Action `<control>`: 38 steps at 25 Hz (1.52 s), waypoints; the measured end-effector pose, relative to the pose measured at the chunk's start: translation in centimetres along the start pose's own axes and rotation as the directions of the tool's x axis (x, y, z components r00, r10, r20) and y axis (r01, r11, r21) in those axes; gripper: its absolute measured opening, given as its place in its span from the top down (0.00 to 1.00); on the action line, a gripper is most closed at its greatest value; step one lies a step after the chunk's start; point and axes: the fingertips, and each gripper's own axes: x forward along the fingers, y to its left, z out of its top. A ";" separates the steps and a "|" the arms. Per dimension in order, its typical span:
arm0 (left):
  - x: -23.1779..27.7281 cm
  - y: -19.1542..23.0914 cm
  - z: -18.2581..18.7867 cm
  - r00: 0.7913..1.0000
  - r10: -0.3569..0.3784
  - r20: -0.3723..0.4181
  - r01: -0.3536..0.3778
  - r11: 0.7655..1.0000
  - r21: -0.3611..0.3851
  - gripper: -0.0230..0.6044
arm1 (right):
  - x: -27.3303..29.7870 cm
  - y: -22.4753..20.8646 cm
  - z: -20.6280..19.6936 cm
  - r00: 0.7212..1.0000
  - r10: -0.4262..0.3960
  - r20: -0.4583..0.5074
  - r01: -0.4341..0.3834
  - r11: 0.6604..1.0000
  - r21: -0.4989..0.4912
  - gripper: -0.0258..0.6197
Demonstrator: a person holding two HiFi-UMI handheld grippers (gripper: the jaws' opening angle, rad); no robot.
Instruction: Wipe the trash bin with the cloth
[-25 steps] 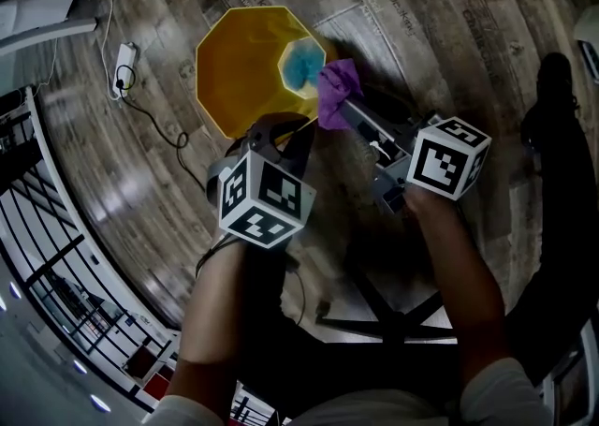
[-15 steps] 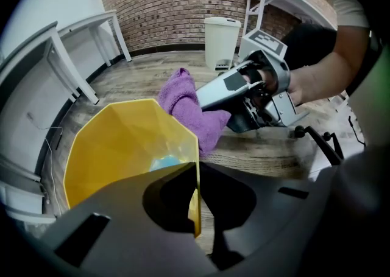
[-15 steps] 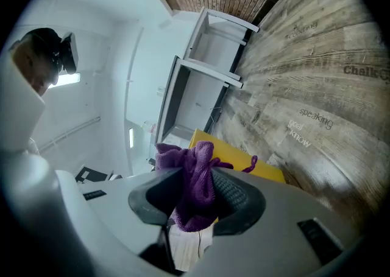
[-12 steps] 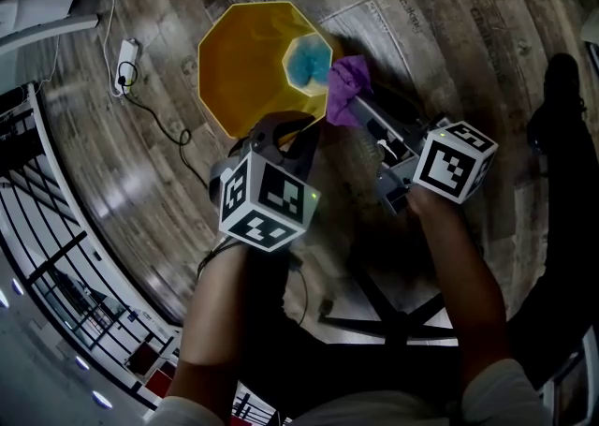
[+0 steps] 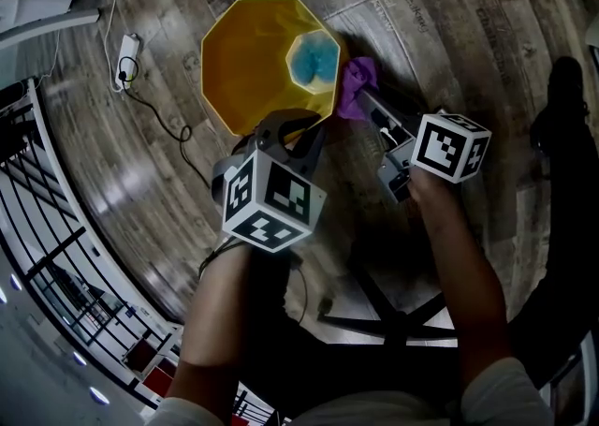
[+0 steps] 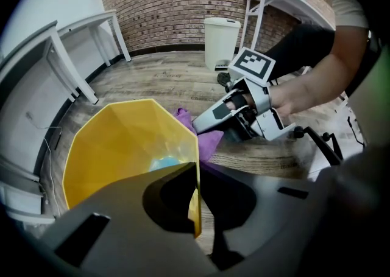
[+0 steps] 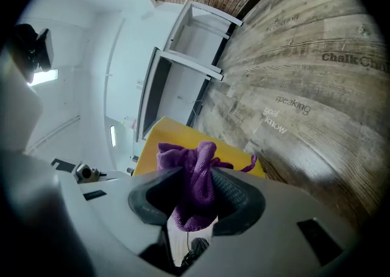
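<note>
**Cloth at the bin's outer wall**

The left gripper (image 5: 286, 130) is clamped on the near rim of the yellow bin (image 5: 245, 61), the thin wall pinched between its jaws. The right gripper (image 5: 367, 99) is closed on a bunched purple cloth (image 5: 356, 83), held at the bin's outer right side. Beyond, a power strip (image 5: 126, 50) lies on the wooden floor (image 5: 449, 12).

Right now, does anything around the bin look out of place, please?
Nothing looks damaged or spilled. Only oddity: a blue patch at the bottom of the yellow trash bin; I cannot tell what it is.
</note>
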 end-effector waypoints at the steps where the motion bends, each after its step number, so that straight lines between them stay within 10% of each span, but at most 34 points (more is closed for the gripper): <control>1: 0.0 0.0 0.0 1.000 0.000 0.000 0.000 1.000 0.001 0.95 | 0.2 -0.4 -0.2 1.000 -0.011 -0.007 0.011 1.000 0.003 0.74; 11: 0.0 0.1 0.3 1.000 0.002 0.006 -0.002 1.000 -0.010 0.95 | 3.5 -7.7 -1.2 0.974 -0.202 -0.101 0.203 0.979 -0.003 0.74; 31: -0.1 0.1 0.4 1.000 0.005 0.011 -0.005 1.000 -0.019 0.95 | 7.7 -17.5 -3.8 0.812 -0.517 -0.272 0.454 0.852 -0.262 0.74; 38: 0.0 0.1 0.3 1.000 0.018 0.011 -0.017 0.999 -0.031 0.95 | 6.5 -16.5 -3.1 0.826 -0.505 -0.251 0.446 0.858 -0.256 0.74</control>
